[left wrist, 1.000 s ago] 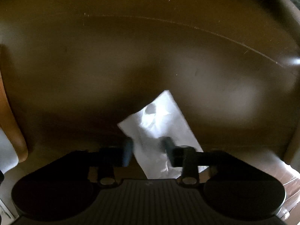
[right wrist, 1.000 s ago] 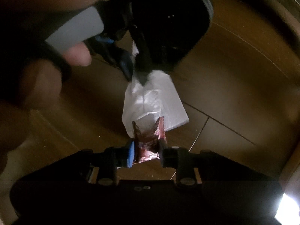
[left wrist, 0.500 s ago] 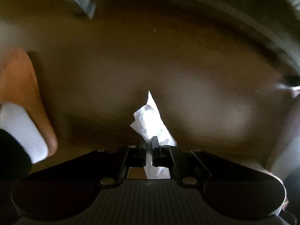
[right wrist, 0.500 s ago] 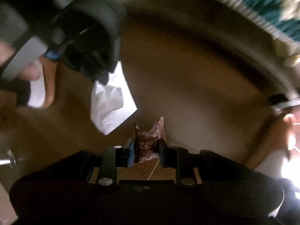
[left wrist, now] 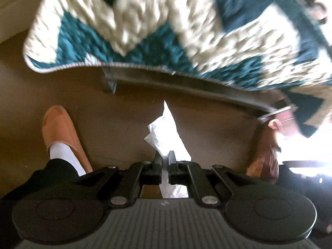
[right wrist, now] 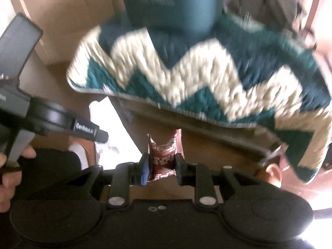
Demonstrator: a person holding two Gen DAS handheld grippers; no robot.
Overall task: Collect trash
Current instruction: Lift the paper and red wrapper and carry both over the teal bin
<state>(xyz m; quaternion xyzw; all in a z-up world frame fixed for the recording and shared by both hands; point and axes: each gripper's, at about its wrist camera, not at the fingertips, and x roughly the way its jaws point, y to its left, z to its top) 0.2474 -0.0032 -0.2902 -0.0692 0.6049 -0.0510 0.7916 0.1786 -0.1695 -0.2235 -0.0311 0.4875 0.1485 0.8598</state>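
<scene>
My left gripper [left wrist: 165, 155] is shut on a crumpled white tissue [left wrist: 166, 132], which sticks up between the fingers above the brown floor. My right gripper [right wrist: 162, 161] is shut on a red patterned wrapper [right wrist: 165, 152] that stands up between its pads. The left gripper's body [right wrist: 51, 120] shows at the left of the right wrist view, with the white tissue [right wrist: 108, 114] hanging beside it. A teal bin [right wrist: 172, 2] stands at the top of the right wrist view, on the rug.
A teal and cream zigzag rug [left wrist: 176, 31] fills the top of both views, also seen in the right wrist view [right wrist: 207, 72]. An orange slipper with a white sock [left wrist: 60, 137] is on the floor at left. Brown floor [left wrist: 114, 120] lies below the rug edge.
The left gripper has closed on the tissue and lifted it. Both grippers have swung up and forward, so the rug and the teal bin have come into view.
</scene>
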